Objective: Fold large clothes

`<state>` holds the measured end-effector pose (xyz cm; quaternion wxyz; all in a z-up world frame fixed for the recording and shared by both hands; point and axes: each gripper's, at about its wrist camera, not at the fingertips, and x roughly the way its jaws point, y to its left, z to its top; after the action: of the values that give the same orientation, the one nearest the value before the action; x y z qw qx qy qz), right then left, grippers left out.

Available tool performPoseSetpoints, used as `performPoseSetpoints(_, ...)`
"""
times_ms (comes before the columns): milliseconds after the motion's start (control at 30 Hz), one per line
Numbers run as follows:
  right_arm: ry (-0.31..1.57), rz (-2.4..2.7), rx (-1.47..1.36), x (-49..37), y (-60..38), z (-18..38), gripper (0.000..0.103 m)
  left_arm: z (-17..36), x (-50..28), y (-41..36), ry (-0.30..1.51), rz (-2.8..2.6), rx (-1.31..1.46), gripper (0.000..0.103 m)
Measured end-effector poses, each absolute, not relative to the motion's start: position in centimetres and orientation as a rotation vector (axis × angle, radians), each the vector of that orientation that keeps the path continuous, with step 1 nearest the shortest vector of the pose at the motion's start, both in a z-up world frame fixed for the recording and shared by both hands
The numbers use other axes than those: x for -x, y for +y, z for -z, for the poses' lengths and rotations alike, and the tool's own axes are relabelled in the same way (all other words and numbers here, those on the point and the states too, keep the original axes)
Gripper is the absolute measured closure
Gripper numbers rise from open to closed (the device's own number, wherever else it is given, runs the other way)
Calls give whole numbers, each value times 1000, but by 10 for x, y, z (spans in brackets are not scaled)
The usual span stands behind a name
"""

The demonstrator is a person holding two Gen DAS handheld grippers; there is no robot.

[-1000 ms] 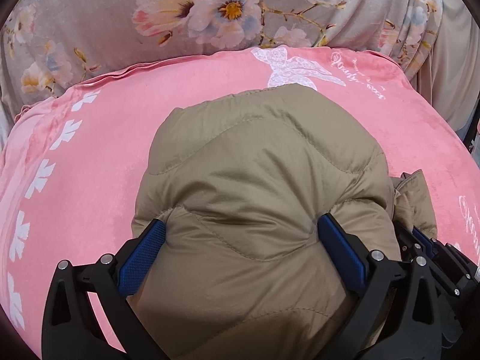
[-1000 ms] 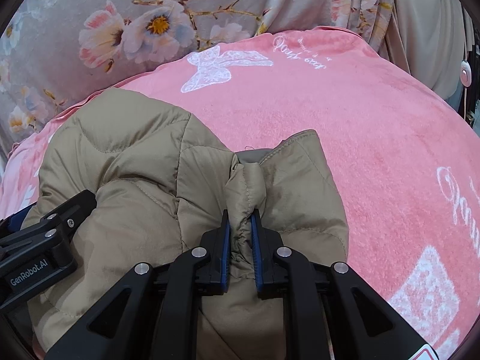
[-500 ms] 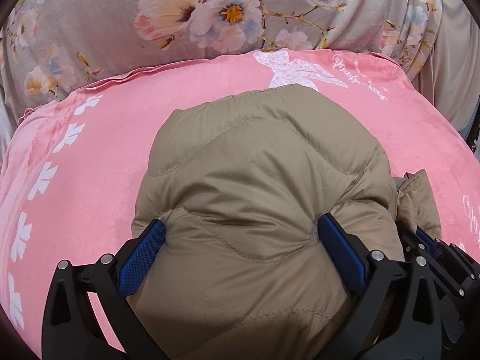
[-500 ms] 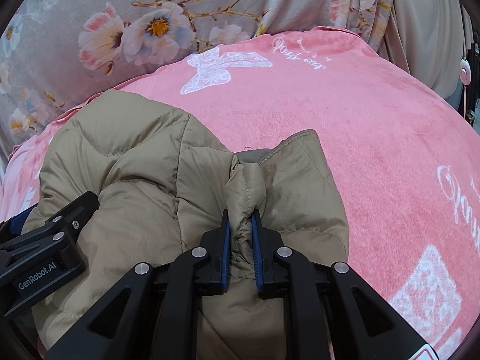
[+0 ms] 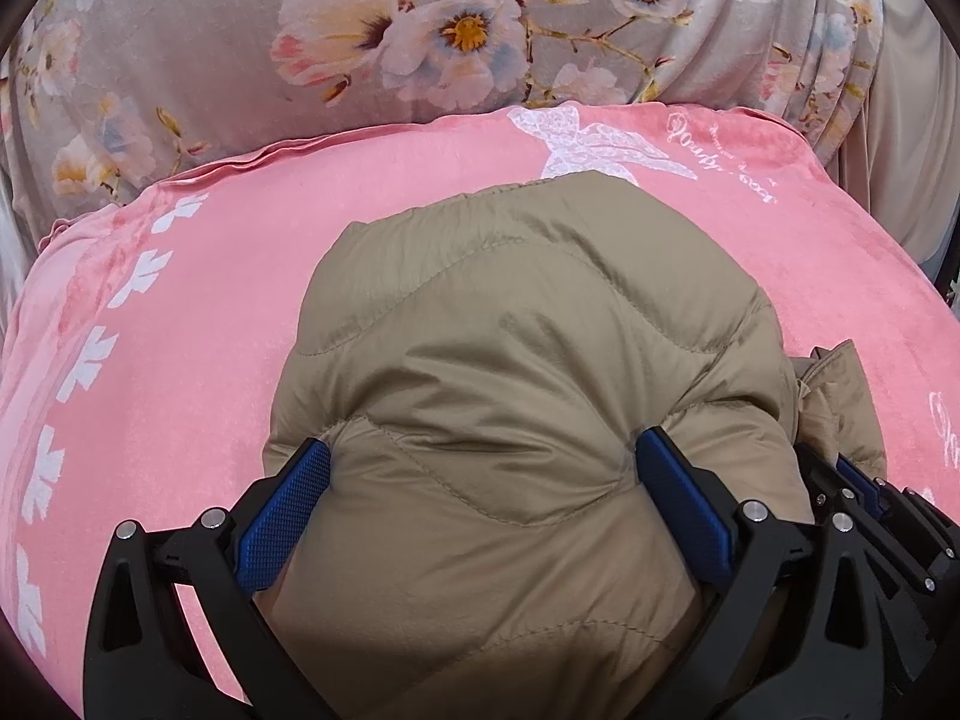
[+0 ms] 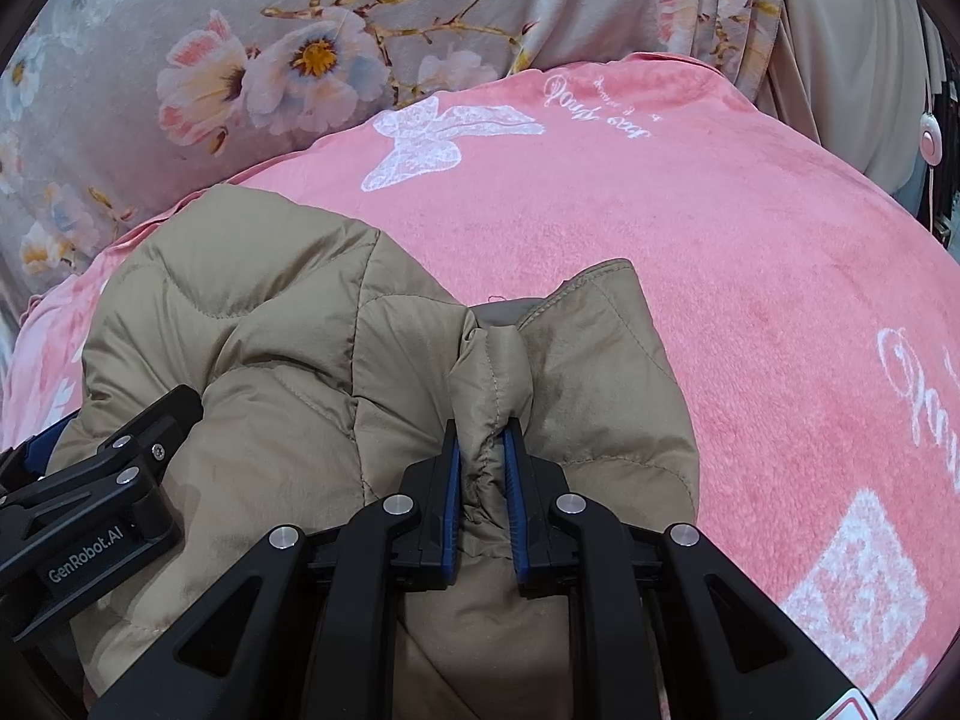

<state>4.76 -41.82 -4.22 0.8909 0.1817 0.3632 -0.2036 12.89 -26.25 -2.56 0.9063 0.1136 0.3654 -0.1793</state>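
Both wrist views look steeply down, close over the same tan jacket [image 5: 528, 396] on the pink blanket [image 6: 750, 276].

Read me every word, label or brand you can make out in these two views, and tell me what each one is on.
"GenRobot.AI": white print on the black body of the left hand-held gripper, in the right wrist view.
White cursive script on the pink blanket, near the butterfly: upside down, too ornate to read.
More white script at the blanket's right edge: cut off, unreadable.
Tan padded jacket: no visible text.
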Motion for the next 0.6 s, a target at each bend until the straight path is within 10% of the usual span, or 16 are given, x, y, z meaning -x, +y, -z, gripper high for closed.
performPoseSetpoints(167, 766, 403, -474, -39, -434, 32, 64, 14, -129, -239, 821, 419, -140, 5)
performPoseSetpoints(233, 765, 442, -493, -28, -439, 24, 28, 7, -131, -221, 865, 422, -66, 5)
performPoseSetpoints(600, 754, 339, -778, -1, -456, 47, 16, 30, -157, -154, 1102, 533, 296, 5)
